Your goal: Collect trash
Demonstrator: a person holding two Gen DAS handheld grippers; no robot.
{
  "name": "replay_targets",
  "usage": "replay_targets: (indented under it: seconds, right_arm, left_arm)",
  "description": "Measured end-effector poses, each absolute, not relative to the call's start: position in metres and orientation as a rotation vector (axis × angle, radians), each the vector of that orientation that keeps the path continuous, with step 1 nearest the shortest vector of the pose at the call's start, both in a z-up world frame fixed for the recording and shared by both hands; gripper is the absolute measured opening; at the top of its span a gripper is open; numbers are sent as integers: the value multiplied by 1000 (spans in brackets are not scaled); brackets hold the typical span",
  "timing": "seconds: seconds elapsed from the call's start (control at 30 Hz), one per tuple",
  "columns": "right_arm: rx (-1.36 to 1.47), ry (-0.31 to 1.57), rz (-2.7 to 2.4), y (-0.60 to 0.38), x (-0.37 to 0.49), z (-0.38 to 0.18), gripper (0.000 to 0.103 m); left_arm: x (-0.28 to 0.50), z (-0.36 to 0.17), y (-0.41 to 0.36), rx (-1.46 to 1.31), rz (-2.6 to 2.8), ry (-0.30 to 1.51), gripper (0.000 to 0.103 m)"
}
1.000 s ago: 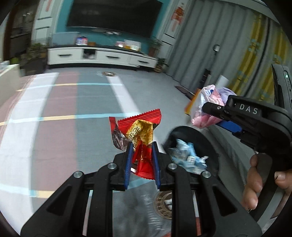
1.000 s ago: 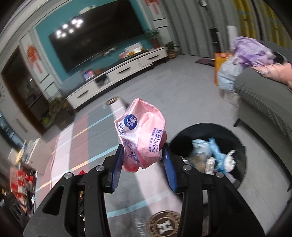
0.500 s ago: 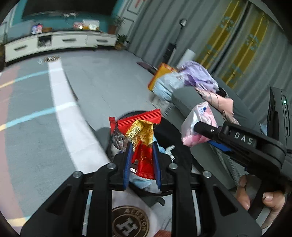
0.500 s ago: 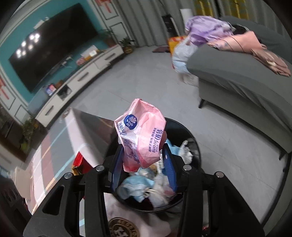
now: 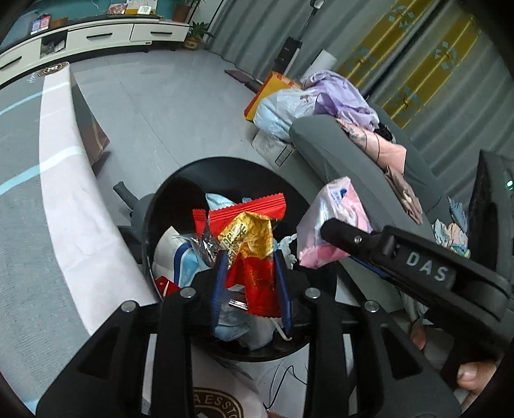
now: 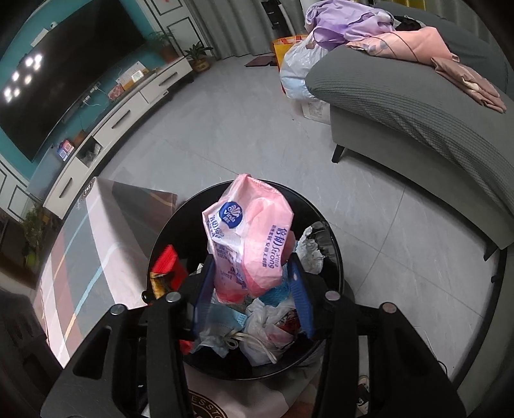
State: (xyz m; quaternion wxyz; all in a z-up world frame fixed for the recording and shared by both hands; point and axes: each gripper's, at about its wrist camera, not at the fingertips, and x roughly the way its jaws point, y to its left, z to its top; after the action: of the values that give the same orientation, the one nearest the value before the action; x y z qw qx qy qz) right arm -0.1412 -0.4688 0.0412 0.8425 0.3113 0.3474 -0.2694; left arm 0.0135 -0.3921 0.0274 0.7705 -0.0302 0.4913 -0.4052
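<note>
Bin (image 5: 167, 199) now directly under both tools. Left tool (image 5: 250, 286) loosening round red wrapper (image 5: 257, 273); right tool (image 6: 253, 283) loosening round pink packet (image 6: 247, 238). Drop imminent.

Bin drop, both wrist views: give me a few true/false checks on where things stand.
1. The left gripper has a red and gold wrapper between its fingers. True.
2. The right gripper has a blue mask between its fingers. False: it is a pink pack; a blue mask lies in the bin.
3. Both grippers are above the black bin. True.
4. The bin is empty. False: it already holds trash.
5. The sofa is bare. False: clothes lie on it.
</note>
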Motion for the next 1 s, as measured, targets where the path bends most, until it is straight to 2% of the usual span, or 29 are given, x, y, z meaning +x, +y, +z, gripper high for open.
replay_targets:
  seconds: [0.1,0.17,0.23,0.27,0.33,0.43,0.5,0.7,1.0]
  right_arm:
    - [669,734,-567,-469,-140,42,57]
    - [677,730,-560,-469,-140,42,62]
    - [681,720,-558,-469,-141,44,66]
    - [681,714,-558,-468,-142,46,67]
    - [679,700,-557,-467,-144,50,68]
    - [678,672,-555,-466,-149,57,74]
    - [677,640,-562,-464,-155,64,82]
    - [677,559,-594,-461,-173,81,98]
    - [600,477,-621,-447,-197,105,100]
  left_arm:
    - [16,24,-395,-65,-866,1073,35]
    - [16,25,-392,-76,-859,1067,42]
    - [17,29,-391,-92,-853,1056,56]
    - [17,32,-387,-98,-852,1051,59]
    - [15,39,-380,-105,-847,1032,73]
    - [10,55,-371,-97,-833,986,88]
    - [4,69,-361,-90,-820,939,99]
    - [-12,104,-333,-46,-784,862,100]
    - [-25,131,-308,-56,-731,809,100]
